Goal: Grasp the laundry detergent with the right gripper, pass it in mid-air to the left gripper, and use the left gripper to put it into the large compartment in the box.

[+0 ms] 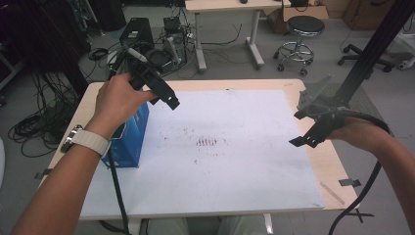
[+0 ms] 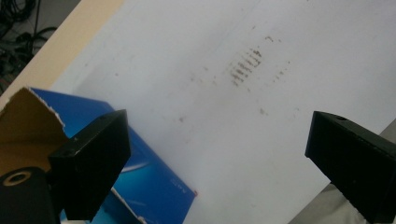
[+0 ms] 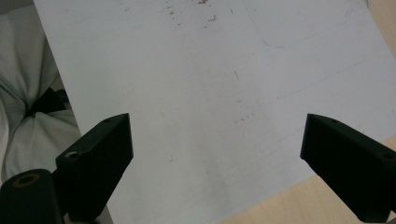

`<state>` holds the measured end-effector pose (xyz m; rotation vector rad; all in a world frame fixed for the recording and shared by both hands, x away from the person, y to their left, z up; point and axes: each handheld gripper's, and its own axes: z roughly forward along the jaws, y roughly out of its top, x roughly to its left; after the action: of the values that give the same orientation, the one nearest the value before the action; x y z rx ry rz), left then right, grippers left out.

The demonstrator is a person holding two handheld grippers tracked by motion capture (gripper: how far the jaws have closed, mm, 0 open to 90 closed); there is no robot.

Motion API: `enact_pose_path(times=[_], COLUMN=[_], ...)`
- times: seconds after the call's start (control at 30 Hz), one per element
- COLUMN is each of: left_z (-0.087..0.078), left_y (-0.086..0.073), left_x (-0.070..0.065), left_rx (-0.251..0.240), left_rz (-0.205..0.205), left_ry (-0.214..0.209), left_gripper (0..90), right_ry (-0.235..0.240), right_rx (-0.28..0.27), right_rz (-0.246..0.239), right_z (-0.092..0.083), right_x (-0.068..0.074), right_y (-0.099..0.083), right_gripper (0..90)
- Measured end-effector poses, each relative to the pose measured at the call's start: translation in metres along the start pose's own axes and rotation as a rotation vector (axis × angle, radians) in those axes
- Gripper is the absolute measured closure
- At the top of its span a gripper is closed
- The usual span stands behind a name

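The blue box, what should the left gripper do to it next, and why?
Probably lower the left gripper onto the blue box. Its jaws stand wide open, holding nothing, just above the box's torn open top. The right gripper hovers open, far across the white sheet.

My left gripper (image 2: 219, 158) jaws spread wide, torn blue box (image 2: 154, 186) under one, stained white sheet (image 2: 196, 93) below

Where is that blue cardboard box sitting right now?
In the high view the blue cardboard box stands at the left edge of the white sheet, just under the left gripper.
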<state>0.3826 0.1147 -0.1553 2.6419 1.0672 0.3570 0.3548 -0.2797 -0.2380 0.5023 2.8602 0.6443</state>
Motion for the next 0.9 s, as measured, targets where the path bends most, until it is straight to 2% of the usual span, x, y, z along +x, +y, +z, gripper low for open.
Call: enact_pose_path(times=[0.07, 0.37, 0.63, 0.67, 0.7, 0.73, 0.77, 0.9], left_z=[0.004, 0.015, 0.03, 0.03, 0.032, 0.032, 0.033, 0.037], left_y=[0.006, 0.022, 0.039, 0.039, 0.042, 0.042, 0.045, 0.048], left_x=[0.0, 0.001, -0.008, -0.008, -0.01, -0.01, -0.012, -0.015], left_rx=[0.006, 0.016, 0.031, 0.031, 0.028, 0.028, 0.028, 0.033], left_rz=[0.029, 0.111, 0.213, 0.213, 0.233, 0.233, 0.252, 0.284], left_ry=[-0.006, -0.036, -0.077, -0.077, -0.087, -0.087, -0.097, -0.112], left_gripper=[7.6, 7.6, 7.8, 7.8, 7.9, 7.9, 7.9, 7.9], right_ry=[0.004, 0.01, 0.017, 0.016, 0.018, 0.018, 0.019, 0.022], right_rx=[0.005, 0.021, 0.032, 0.034, 0.035, 0.035, 0.036, 0.037], right_rz=[0.0, 0.0, 0.003, 0.004, 0.006, 0.006, 0.005, 0.004], right_z=[0.001, 0.004, 0.007, 0.007, 0.008, 0.008, 0.008, 0.008], right_x=[0.0, -0.004, -0.01, -0.011, -0.011, -0.011, -0.012, -0.013], right_y=[0.001, 0.004, 0.006, 0.006, 0.006, 0.006, 0.006, 0.007], right_gripper=[9.1, 9.1, 9.1, 9.1, 9.1, 9.1, 9.1, 9.2])
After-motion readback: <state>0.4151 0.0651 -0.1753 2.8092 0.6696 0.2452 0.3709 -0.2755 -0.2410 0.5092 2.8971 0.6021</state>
